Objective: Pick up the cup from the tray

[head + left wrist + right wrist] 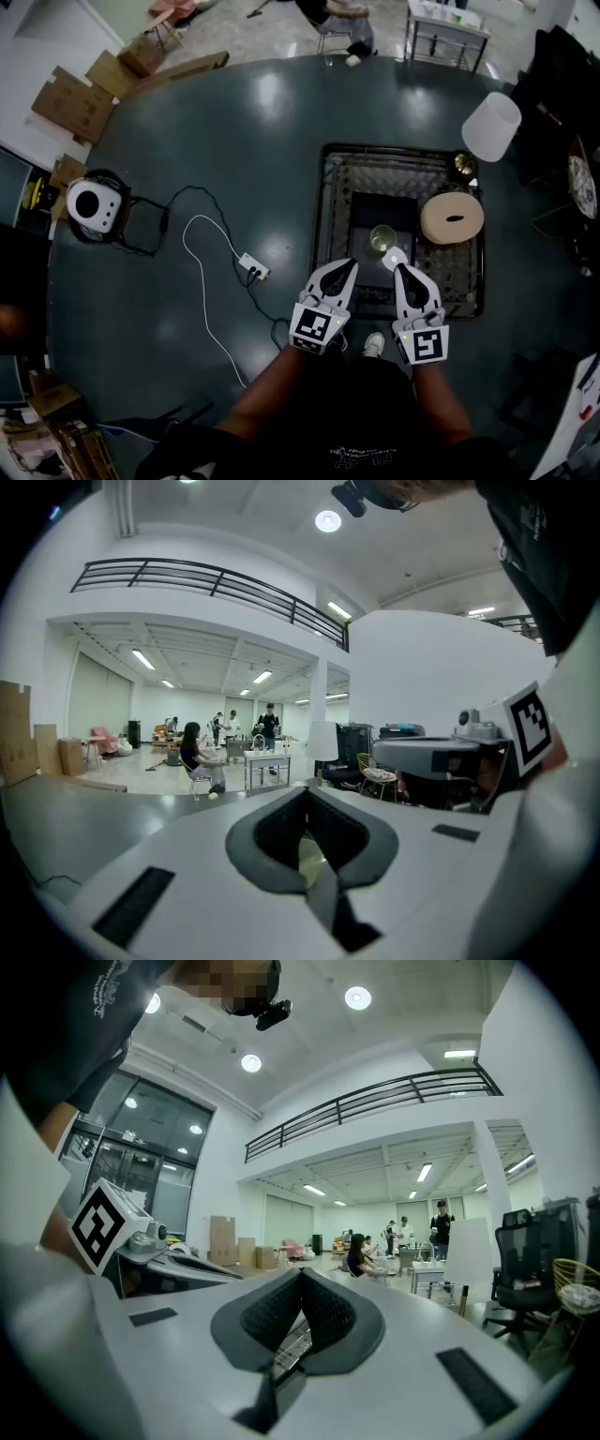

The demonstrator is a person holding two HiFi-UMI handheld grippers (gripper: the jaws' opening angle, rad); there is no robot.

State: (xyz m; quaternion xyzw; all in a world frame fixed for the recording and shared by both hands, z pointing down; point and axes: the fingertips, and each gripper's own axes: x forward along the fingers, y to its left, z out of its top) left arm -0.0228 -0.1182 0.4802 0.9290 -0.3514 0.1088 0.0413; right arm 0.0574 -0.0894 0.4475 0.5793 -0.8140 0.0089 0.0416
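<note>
Dark round table (234, 122), seen from above, in a large white hall with a railed balcony (375, 1101). A black mesh tray (339, 192) lies on the table's right half. The cup (382, 239), a clear glass, stands upright on the tray's flat central panel, towards the near edge. To the cup's right a beige roll (452, 217) rests on the tray's mesh. A white lampshade (491, 127) tilts above a brass base (464, 166) at the tray's far right corner. Left of the tray lies a white power strip (254, 268). Further left is a round white device (92, 204) on a black stand. Cardboard boxes (75, 98) lie on the floor beyond the table's far left rim.

Left gripper (343, 269): it is held over the tray's near edge, left of the cup and apart from it. In its own view the left gripper (306, 794) has its jaws closed tip to tip, with nothing pinched between the pads.

Right gripper (398, 269): it is on the near side of the cup, with its tips just beside the glass. Whether they touch it cannot be told. In its own view the right gripper (302, 1271) likewise has its jaws met at the tips and carries nothing.

The cup stands free on the tray, held by neither gripper.
</note>
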